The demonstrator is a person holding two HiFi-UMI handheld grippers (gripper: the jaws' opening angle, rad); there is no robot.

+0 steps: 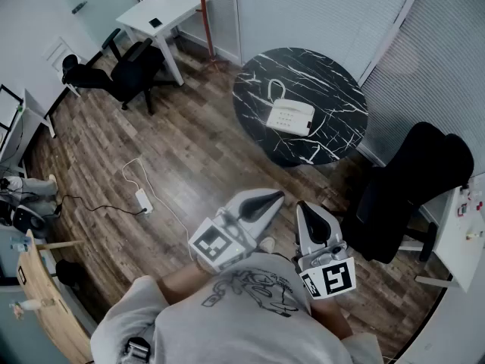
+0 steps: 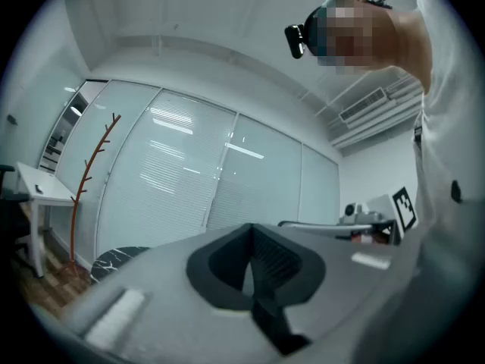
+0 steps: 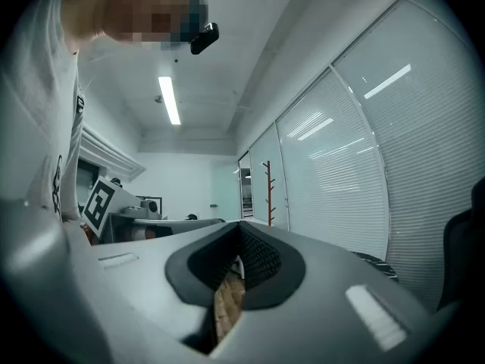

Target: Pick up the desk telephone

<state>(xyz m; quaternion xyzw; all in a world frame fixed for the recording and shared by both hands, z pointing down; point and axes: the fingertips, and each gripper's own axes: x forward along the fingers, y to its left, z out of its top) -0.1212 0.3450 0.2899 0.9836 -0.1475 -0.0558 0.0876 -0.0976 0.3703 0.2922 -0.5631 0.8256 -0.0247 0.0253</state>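
Observation:
The white desk telephone [image 1: 290, 117] sits on the round black marble table [image 1: 333, 82] with its coiled cord trailing toward the far side. Both grippers hover low in the head view, close to the person's chest and well short of the table. My left gripper [image 1: 276, 197] is shut with nothing between its jaws, and it points toward the table. Beside it, my right gripper [image 1: 305, 207] is also shut and empty. In the left gripper view the closed jaws [image 2: 251, 233] face a glass wall, with the table's edge [image 2: 117, 258] at lower left. The right gripper view shows closed jaws [image 3: 241, 230] and no phone.
A black office chair [image 1: 409, 180] stands right of the table, next to a white desk edge [image 1: 466, 226]. A white desk [image 1: 163, 10] with black chairs [image 1: 125, 70] and a red coat stand [image 1: 204, 6] are at the back. A power strip [image 1: 142, 199] with its cable lies on the wooden floor.

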